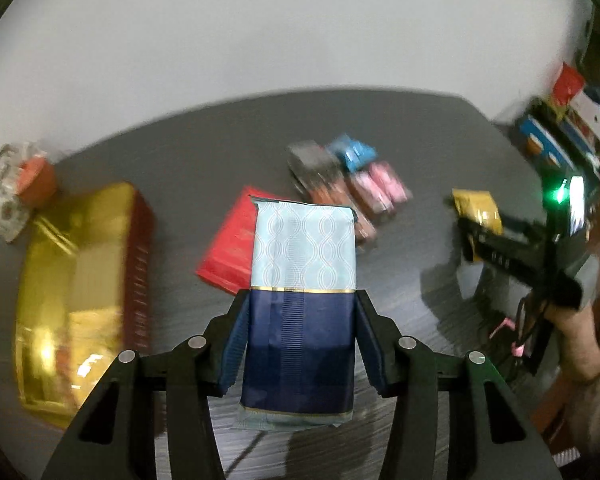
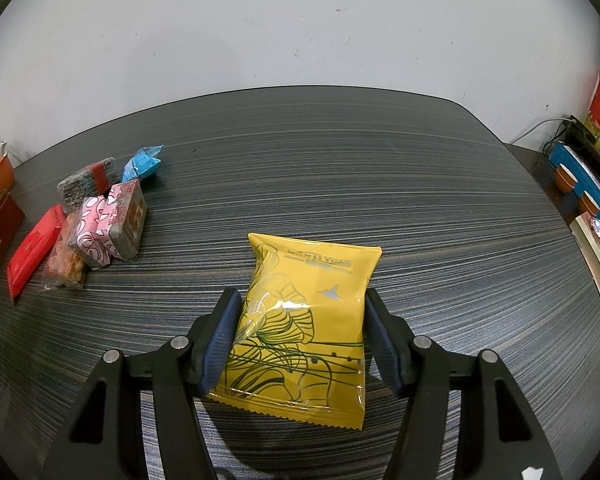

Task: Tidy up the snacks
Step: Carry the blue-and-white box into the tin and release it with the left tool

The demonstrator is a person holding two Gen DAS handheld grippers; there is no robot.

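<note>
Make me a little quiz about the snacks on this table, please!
1. True or false: the yellow packet sits between the right gripper jaws.
2. Which colours are on the packet in the left gripper? A) light blue and navy B) green and white C) all red
3. Fill in: the flat red packet lies on the ____ table.

Key: 1 true; 2 A; 3 dark striped

dim, fisheye-warped edges — left view motion-blurred, right view sharp with glare.
</note>
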